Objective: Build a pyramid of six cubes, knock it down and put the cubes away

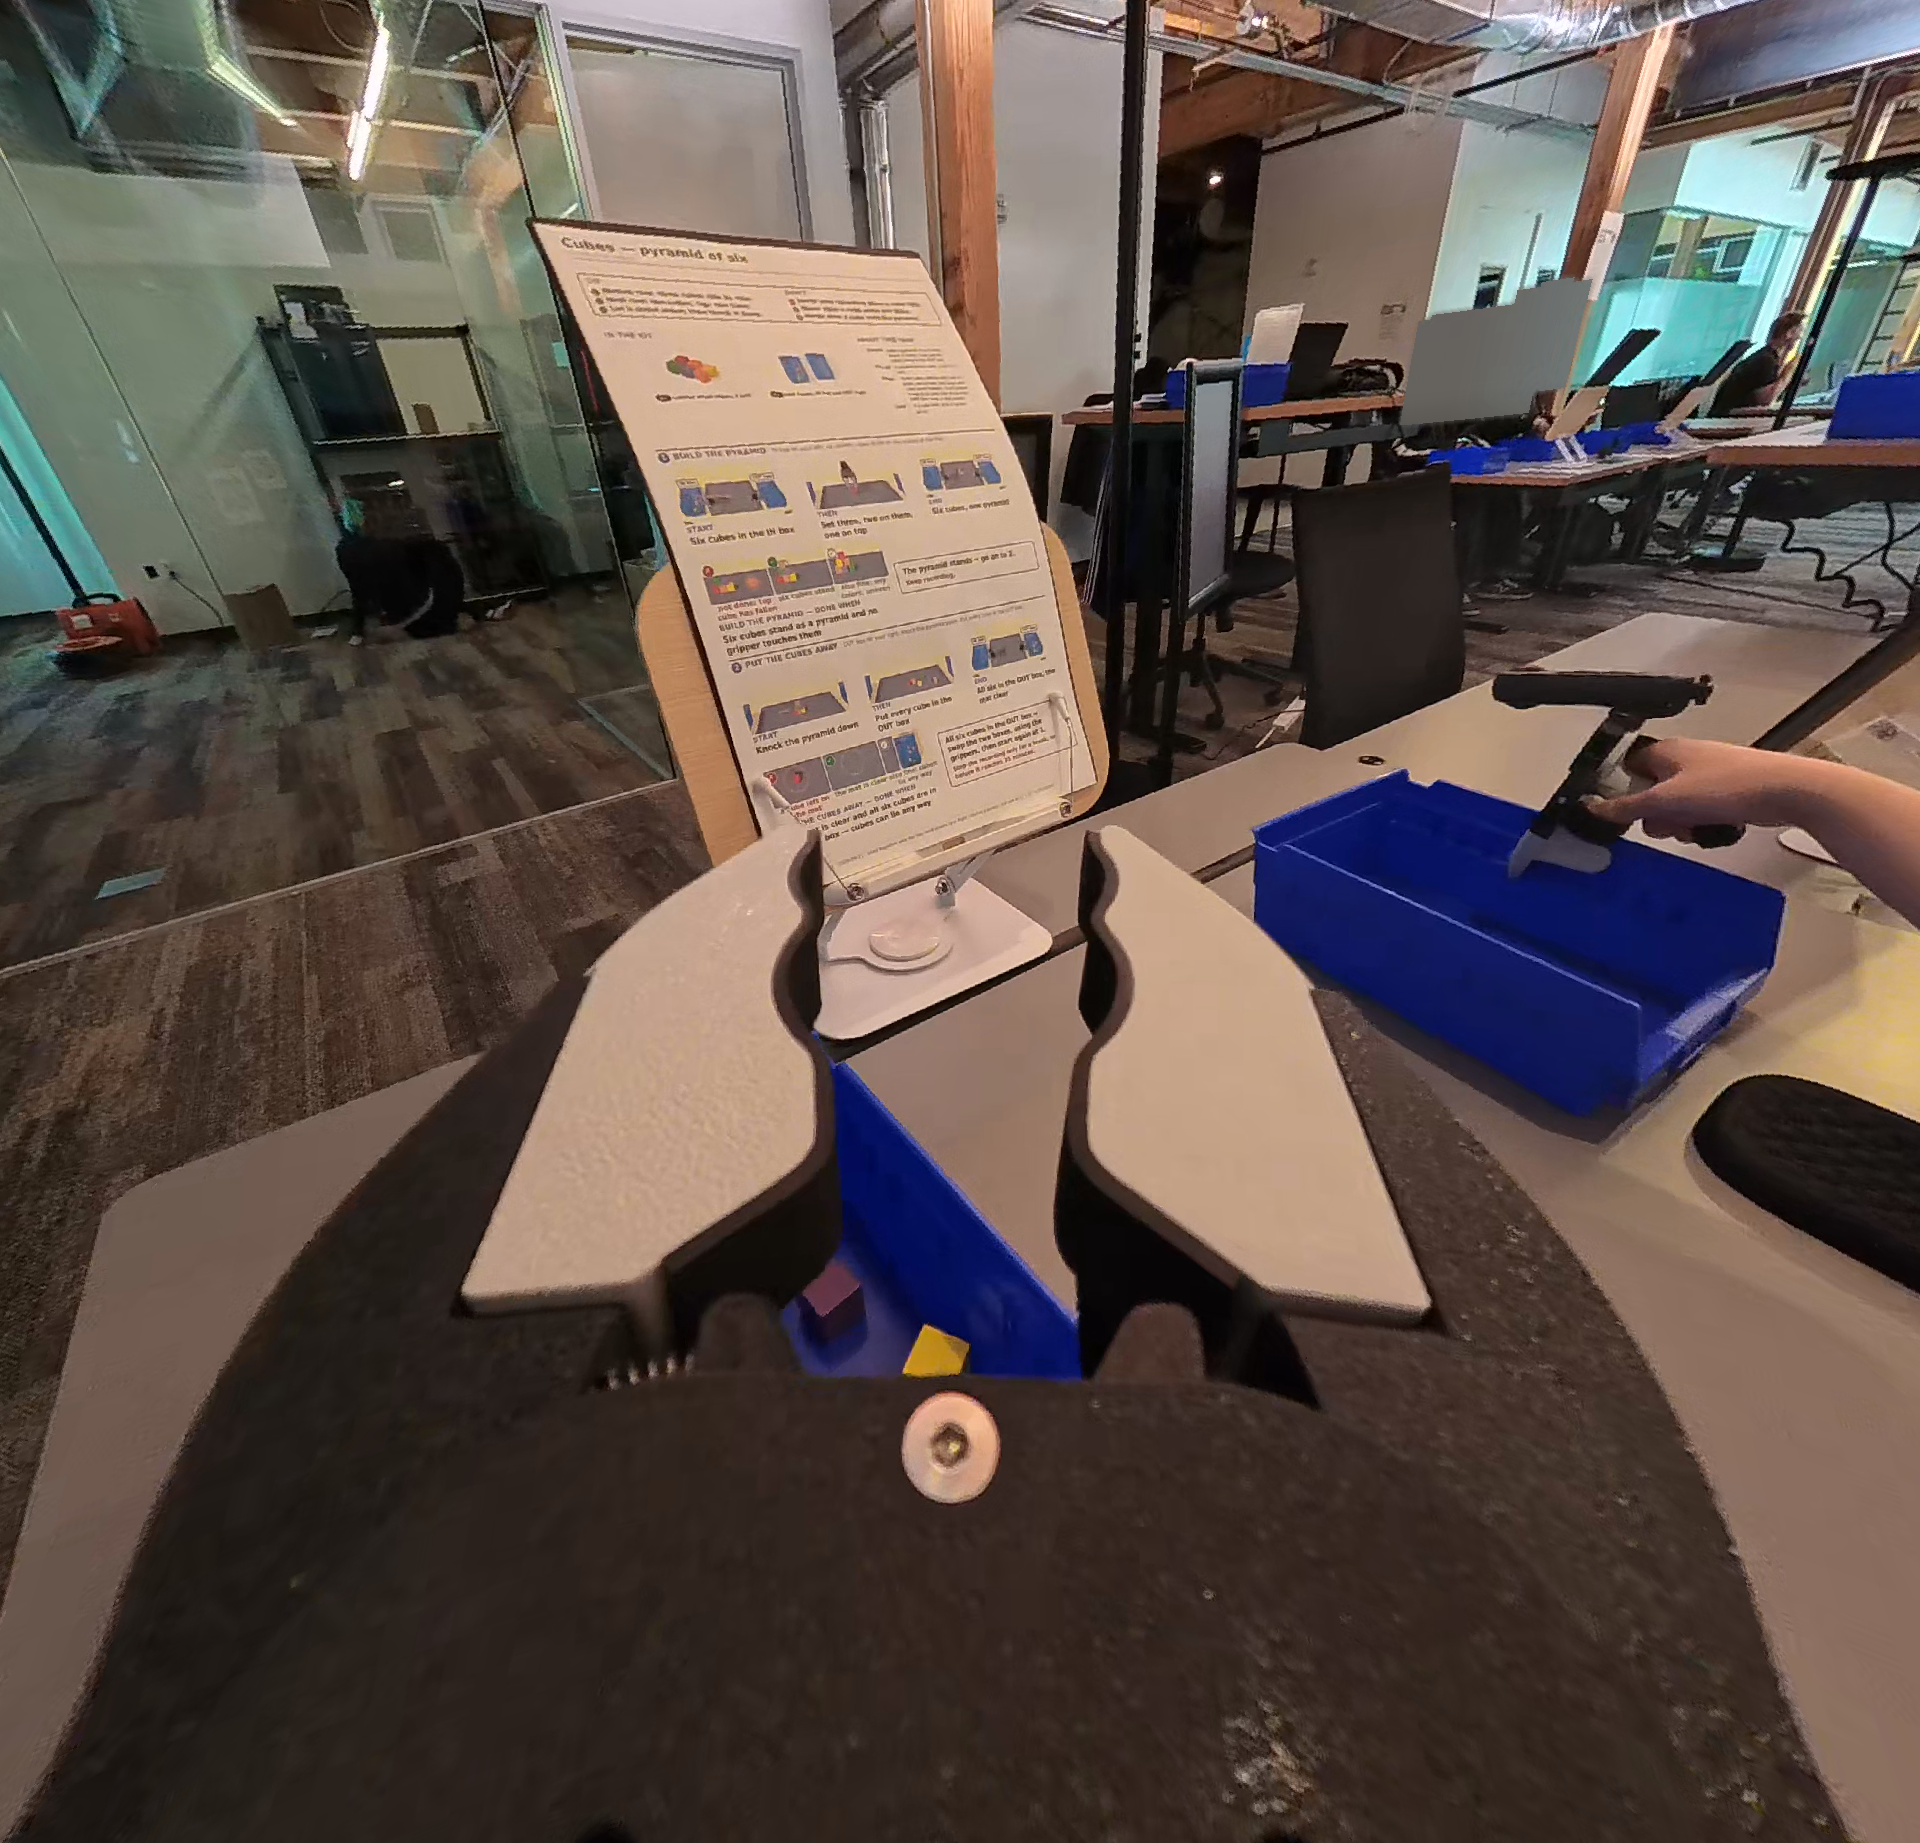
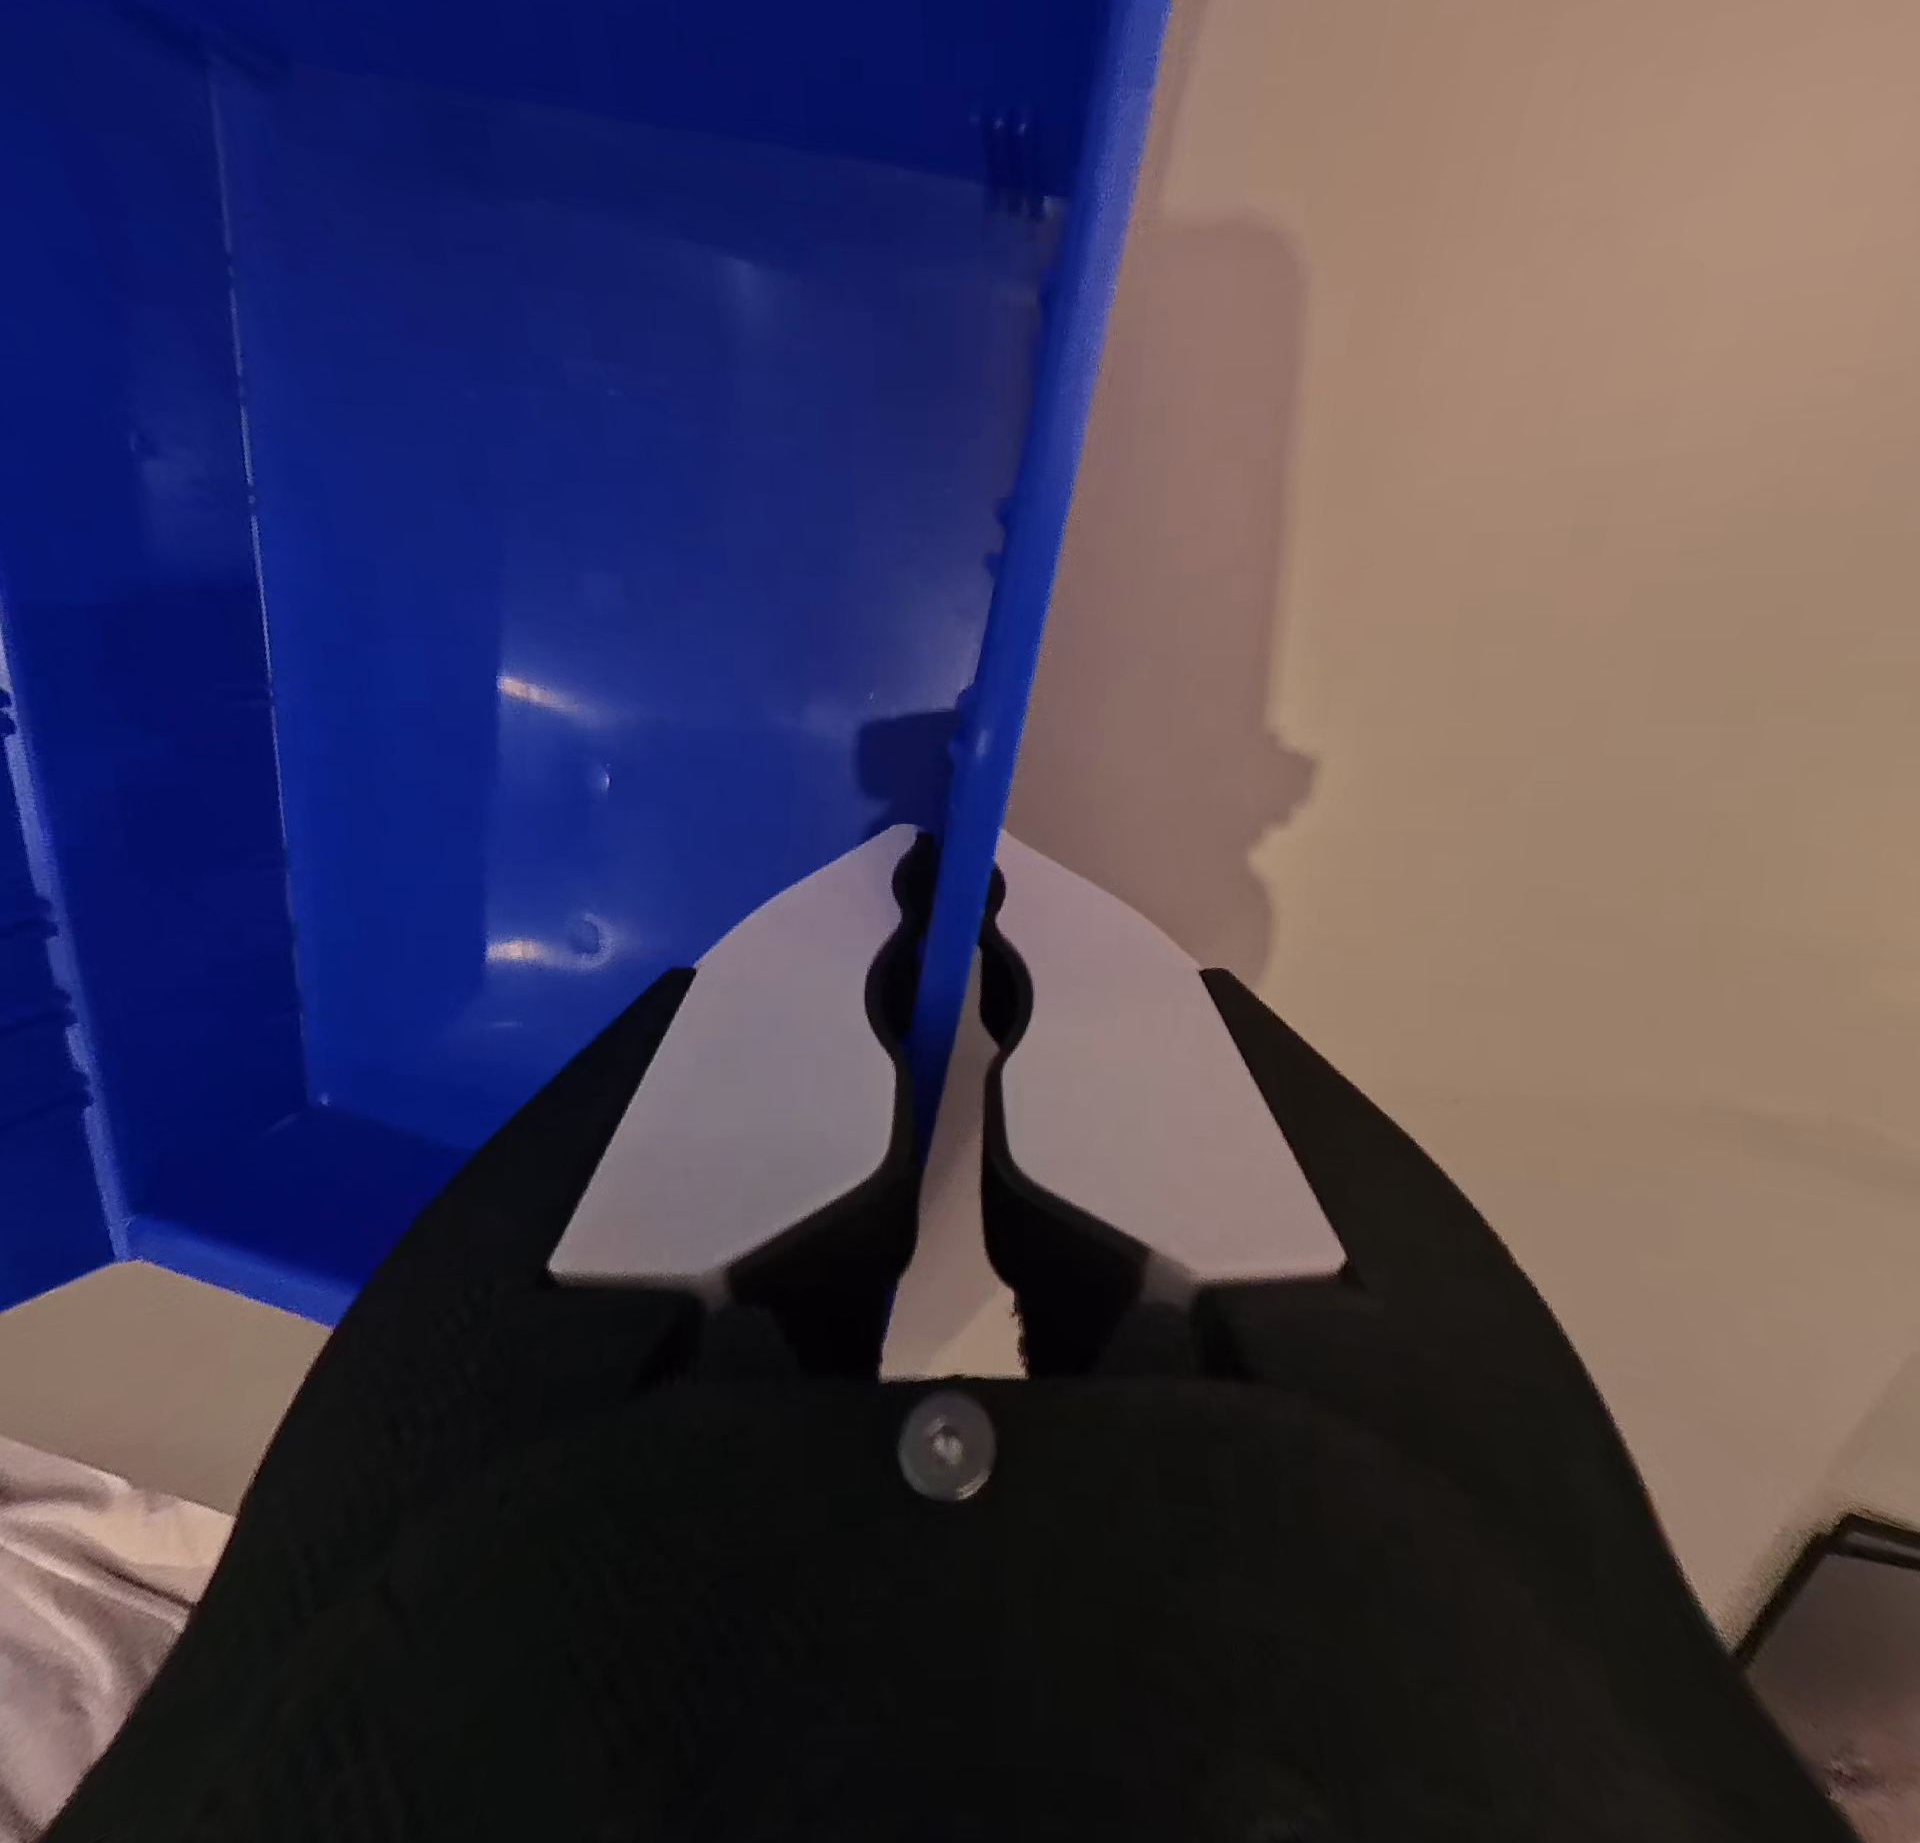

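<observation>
Blue plastic fills my right wrist view: my right gripper (image 2: 948, 863) has its jaws pinched nearly together on the side wall of the empty blue box (image 2: 582, 505), one finger inside, one outside. The left wrist view shows the same grip at its right edge, where a hand (image 1: 1704, 791) steers that gripper down onto the far wall of the box.

My left gripper (image 1: 945, 910) hangs with its jaws wide and nothing between them, above a second blue box (image 1: 935, 1243) at the lower middle of that view. Through the gap I see a purple cube (image 1: 831, 1305) and a yellow cube (image 1: 935, 1352) lying inside; the other four are hidden by my own body.

No pyramid stands anywhere I can see, and one box is bare. I judge that either nothing is built yet or the cubes are already stored; I cannot tell which.

An instruction sheet (image 1: 831, 546) stands on a holder at the upper middle, printed with headings, steps and small pictures. No brand marks show on the boxes.
</observation>
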`<state>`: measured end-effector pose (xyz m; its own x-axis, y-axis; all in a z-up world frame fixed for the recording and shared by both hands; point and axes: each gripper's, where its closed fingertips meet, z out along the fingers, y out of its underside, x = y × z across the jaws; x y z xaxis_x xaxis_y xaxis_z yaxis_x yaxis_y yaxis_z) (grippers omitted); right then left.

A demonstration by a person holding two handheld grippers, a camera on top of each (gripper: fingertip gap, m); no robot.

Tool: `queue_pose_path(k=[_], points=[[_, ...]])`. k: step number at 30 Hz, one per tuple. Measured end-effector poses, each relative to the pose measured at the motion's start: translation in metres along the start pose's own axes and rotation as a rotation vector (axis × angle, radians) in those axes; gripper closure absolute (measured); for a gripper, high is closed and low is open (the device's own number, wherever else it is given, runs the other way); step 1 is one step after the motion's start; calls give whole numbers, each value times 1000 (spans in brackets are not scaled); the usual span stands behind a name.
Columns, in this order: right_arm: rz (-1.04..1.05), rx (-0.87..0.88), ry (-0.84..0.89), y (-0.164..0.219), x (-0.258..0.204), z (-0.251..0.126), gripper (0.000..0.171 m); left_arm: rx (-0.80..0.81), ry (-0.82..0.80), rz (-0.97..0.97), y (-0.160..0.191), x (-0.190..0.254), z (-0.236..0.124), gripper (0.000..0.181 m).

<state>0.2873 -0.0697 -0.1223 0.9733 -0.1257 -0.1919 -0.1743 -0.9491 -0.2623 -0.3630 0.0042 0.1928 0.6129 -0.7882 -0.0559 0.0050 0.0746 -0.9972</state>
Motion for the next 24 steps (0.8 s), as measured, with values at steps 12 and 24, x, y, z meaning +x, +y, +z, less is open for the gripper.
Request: queue_pose_path(k=[12, 24], points=[[-71, 243, 443, -24, 26, -43, 119, -112, -60, -17, 22, -17, 4, 131], [-441, 1348, 225, -77, -170, -213, 100, -752, -50, 80, 156, -50, 21, 153]])
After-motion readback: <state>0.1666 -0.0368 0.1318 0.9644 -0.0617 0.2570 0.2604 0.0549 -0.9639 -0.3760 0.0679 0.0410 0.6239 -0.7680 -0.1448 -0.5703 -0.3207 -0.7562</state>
